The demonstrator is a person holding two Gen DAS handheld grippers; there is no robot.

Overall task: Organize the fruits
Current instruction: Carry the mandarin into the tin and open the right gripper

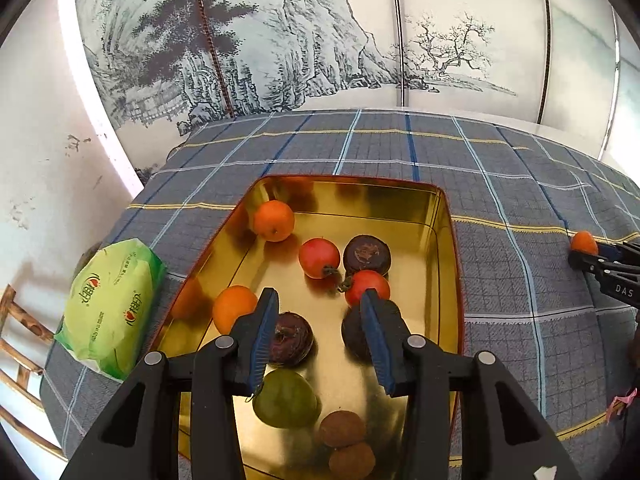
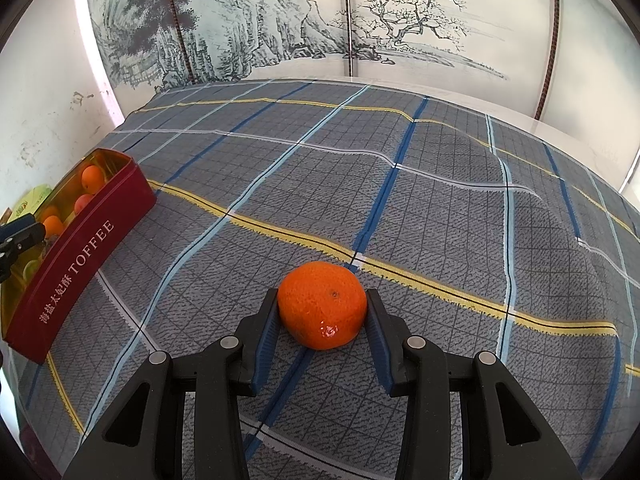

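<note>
Spreading beneath both grippers, the grey plaid tablecloth with blue, white and yellow stripes [image 2: 440,184] lies rumpled; ahead and to the right of the right gripper [image 2: 322,312] it is bare cloth up to the ink-painted landscape wall panels [image 2: 280,20].

Directly under the left gripper [image 1: 320,308] sits the rectangular gold-lined tin with dark red outer walls [image 1: 448,240], its long axis running away from that gripper toward the wall. In the right wrist view the same tin lies far to the left, its side printed TOFFEE. Left of the tin, just beside its wall, rests a green plastic tissue pack [image 1: 112,304].

The left gripper's jaws stand partly open over the tin with nothing between the pads; bare gold floor shows in the gap. Its left finger overlaps a dark purple round fruit [image 1: 294,340], its right finger overlaps another dark fruit [image 1: 356,332] and a red stemmed fruit [image 1: 366,286]; whether they touch I cannot tell. Nearer lie a green pear-shaped fruit [image 1: 286,400] and two brown round fruits [image 1: 342,428].

The right gripper's jaws are narrow, both blue pads pressed against the sides of a glossy orange mandarin [image 2: 322,310] that rests on the cloth well to the right of the tin, its dimpled end tilted up and away.
</note>
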